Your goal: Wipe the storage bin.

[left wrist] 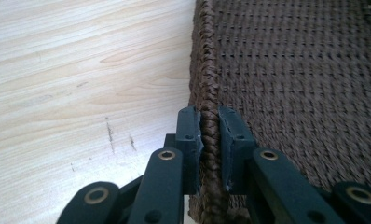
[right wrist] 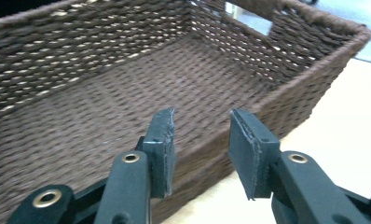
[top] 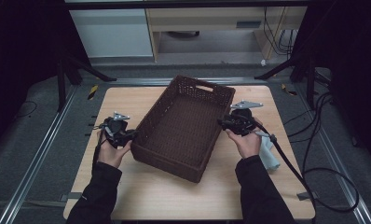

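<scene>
A dark brown woven basket sits slanted on the middle of the light wood table, with nothing in it. My left gripper is at its left long wall. In the left gripper view, my left gripper is shut on the braided rim of the basket, one pad on each side. My right gripper is at the right long wall. In the right gripper view, my right gripper straddles the rim of the basket with a gap at the pads, one jaw inside and one outside.
A pale cloth lies on the table beside the person's right hand. A thick black cable trails from the right gripper off the table's right edge. Black stand legs rise behind the table's back corners.
</scene>
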The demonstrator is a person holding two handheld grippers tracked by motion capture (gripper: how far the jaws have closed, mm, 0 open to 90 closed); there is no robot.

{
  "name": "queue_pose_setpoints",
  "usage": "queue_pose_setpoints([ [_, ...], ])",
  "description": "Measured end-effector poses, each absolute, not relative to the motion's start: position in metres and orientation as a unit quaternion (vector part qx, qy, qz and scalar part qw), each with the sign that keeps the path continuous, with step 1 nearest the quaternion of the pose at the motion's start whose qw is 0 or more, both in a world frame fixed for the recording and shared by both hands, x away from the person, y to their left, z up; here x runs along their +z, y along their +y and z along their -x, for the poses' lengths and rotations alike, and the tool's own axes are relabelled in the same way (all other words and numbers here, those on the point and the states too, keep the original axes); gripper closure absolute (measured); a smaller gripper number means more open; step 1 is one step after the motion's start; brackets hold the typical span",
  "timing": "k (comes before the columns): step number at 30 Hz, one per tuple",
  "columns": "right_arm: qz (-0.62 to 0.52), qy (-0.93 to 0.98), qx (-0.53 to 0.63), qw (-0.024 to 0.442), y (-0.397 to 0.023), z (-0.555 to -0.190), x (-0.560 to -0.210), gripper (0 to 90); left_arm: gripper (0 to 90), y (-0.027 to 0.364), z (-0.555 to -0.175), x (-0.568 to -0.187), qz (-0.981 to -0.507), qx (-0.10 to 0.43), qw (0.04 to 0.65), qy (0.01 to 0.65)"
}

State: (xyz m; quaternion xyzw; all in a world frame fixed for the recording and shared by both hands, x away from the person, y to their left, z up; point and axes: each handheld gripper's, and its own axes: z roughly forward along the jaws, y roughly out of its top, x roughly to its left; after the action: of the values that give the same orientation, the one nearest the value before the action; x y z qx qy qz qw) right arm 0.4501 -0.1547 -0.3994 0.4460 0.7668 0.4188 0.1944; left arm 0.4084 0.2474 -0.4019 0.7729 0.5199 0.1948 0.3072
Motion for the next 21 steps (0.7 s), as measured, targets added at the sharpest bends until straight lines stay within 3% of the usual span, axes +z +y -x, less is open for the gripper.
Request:
queue_pose_setpoints([
  [4, -0.451, 0.768, 0.409, 0.2, -0.155, -0.461, -0.408, 57.7, 76.1, 0.25, -0.414, -0.407, -0.771, 0.198, 0.313, 0.519],
  [10, -0.456, 0.767, 0.407, 0.194, -0.153, -0.461, -0.41, 62.2, 71.4, 0.252, -0.408, -0.402, -0.77, 0.195, 0.322, 0.516],
  [21, -0.454, 0.771, 0.41, 0.176, -0.159, -0.446, -0.403, 59.8, 78.8, 0.255, -0.418, -0.405, -0.77, 0.189, 0.307, 0.527],
])
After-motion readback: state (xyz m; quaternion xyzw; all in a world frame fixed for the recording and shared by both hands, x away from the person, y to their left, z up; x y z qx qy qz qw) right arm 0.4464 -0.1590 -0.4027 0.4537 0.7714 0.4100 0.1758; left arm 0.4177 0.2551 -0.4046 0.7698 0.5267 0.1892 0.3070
